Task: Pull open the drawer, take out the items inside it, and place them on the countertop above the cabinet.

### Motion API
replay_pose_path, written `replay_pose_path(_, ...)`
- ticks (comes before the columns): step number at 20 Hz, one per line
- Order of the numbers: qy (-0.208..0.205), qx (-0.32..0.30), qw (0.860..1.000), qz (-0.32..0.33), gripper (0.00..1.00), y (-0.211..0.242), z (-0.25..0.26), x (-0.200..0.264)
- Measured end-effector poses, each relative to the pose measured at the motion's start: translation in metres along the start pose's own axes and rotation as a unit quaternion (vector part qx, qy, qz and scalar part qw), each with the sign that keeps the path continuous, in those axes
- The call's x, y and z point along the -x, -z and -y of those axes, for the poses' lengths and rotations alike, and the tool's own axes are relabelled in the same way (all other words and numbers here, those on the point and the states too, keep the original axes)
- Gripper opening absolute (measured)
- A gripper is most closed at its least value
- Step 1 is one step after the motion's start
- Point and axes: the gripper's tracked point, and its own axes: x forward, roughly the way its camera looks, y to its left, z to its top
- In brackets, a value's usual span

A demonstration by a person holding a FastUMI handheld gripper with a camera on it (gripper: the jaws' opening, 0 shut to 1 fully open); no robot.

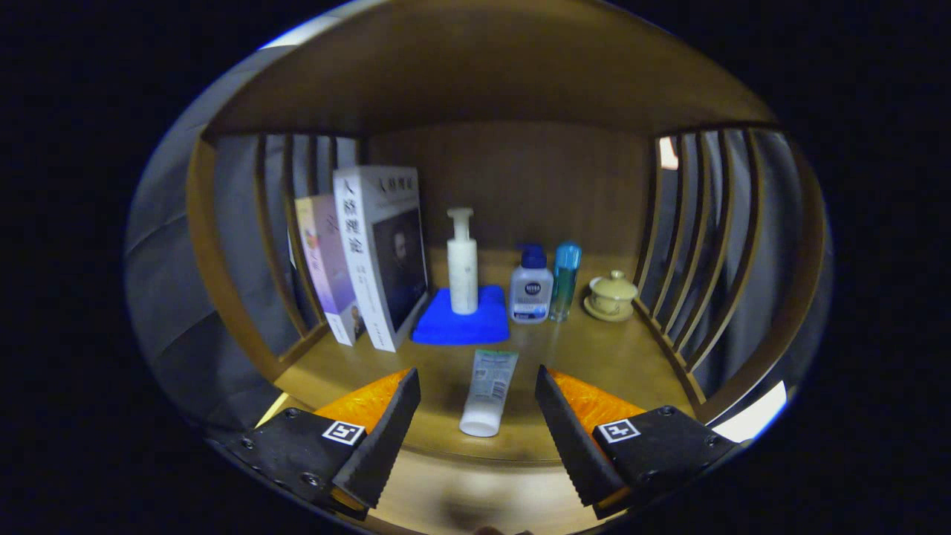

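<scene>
A white squeeze tube [488,392] lies flat on the wooden countertop [609,357], cap toward me, in the gap between my fingers and touching neither. My gripper [475,427] is open, its fingers spread wide to either side of the tube's cap end. Beyond the tube a tall white pump bottle [462,261] stands on a folded blue cloth [461,319]. To the right of the cloth stand a white bottle with a dark blue cap [531,286] and a slim teal bottle [565,281].
Two books [371,256] stand upright at the left against the slatted side [286,223]. A small yellow lidded cup on a saucer [611,295] sits at the right near the other slatted side [706,245]. A wooden shelf roof [475,67] hangs overhead.
</scene>
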Motion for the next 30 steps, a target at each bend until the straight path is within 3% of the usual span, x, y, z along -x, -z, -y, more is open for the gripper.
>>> replay_pose_path(6,0.014,0.006,0.995,0.102,0.98,-0.011,-0.01,0.07)
replay_pose_path(13,0.043,-0.003,0.986,0.16,0.98,0.021,-0.015,0.133)
replay_pose_path(23,0.053,-0.06,0.988,0.135,0.98,0.119,-0.016,0.183)
replay_pose_path(30,0.041,-0.065,0.992,0.101,0.98,0.174,-0.033,0.186)
